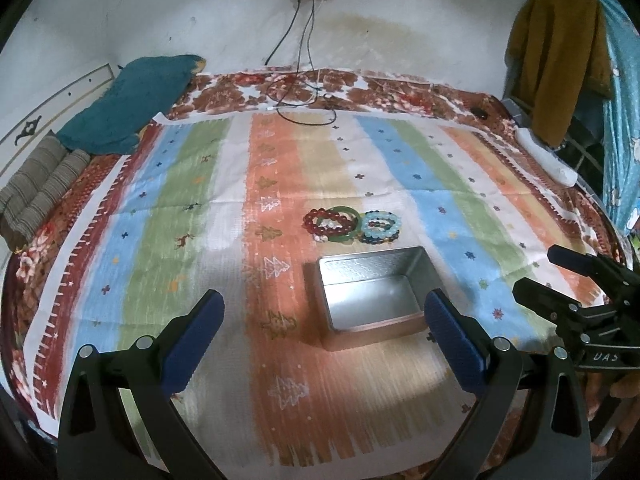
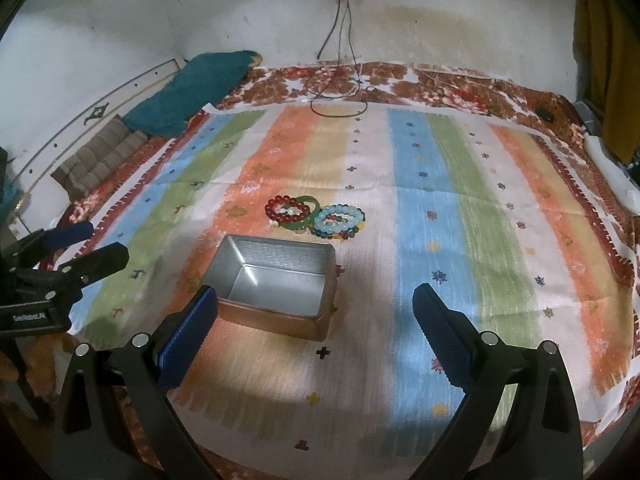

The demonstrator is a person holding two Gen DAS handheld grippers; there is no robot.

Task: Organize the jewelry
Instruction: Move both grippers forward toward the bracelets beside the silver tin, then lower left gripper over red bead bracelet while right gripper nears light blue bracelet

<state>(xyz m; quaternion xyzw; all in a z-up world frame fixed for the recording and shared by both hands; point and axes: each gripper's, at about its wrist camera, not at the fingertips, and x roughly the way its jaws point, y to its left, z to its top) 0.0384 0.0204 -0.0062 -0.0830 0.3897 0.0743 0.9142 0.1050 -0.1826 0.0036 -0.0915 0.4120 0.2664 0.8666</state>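
An open, empty metal tin [image 1: 372, 292] sits on a striped cloth [image 1: 180, 208]; it also shows in the right wrist view [image 2: 276, 280]. Just behind it lie a red bead bracelet [image 1: 320, 219], a green bangle [image 1: 345, 224] and a light-blue bead bracelet [image 1: 381, 225] with darker beads under it; they show in the right wrist view too: red [image 2: 287, 207], green [image 2: 308, 212], blue [image 2: 338, 218]. My left gripper [image 1: 324, 312] is open and empty, near the tin's front. My right gripper [image 2: 316, 308] is open and empty, right of the tin.
The cloth lies on a floral bedspread [image 1: 360, 88]. A teal blanket [image 1: 132, 100] and striped cushions [image 1: 40, 188] lie at the back left. Charger cables [image 1: 304, 96] trail from a wall socket. Clothes [image 1: 560, 52] hang at the right. The other gripper [image 1: 580, 292] shows at the right edge.
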